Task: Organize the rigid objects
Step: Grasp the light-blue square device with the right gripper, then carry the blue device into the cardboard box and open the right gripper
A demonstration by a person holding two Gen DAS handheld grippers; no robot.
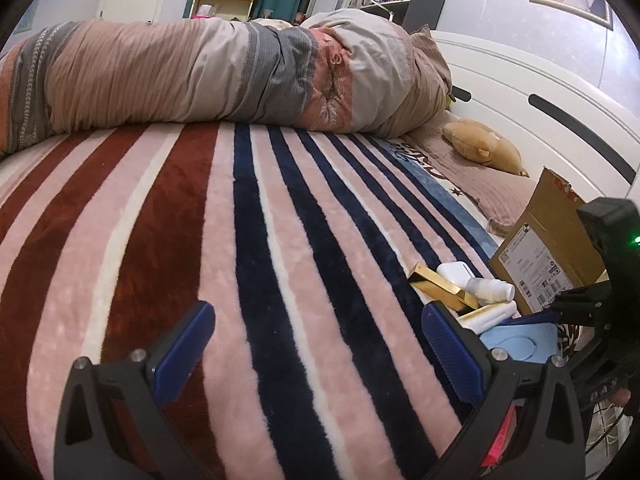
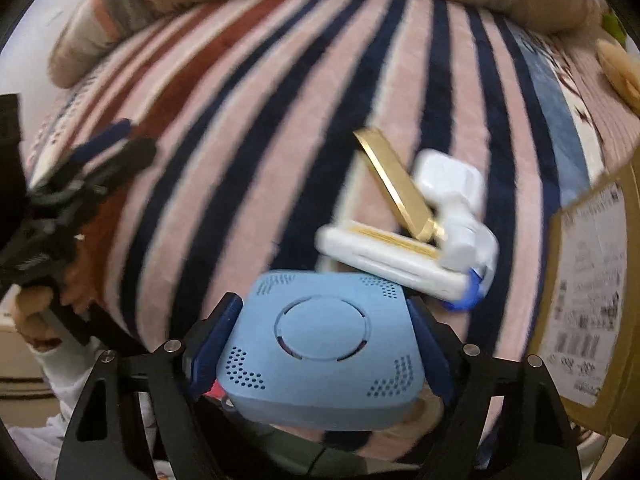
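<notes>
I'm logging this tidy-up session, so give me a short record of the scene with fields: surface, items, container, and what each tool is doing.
surface: striped blanket on a bed
right tool: a finger on each side of the blue box, apparently gripping it
left tool: open, nothing between its fingers
loose items: gold bar, white bottle, flat white case, lying in a heap, touching
container: cardboard box, to the right of the heap

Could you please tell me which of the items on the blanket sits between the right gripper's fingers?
The light blue box. The right gripper straddles it, while the gold bar and white items lie further off.
</notes>
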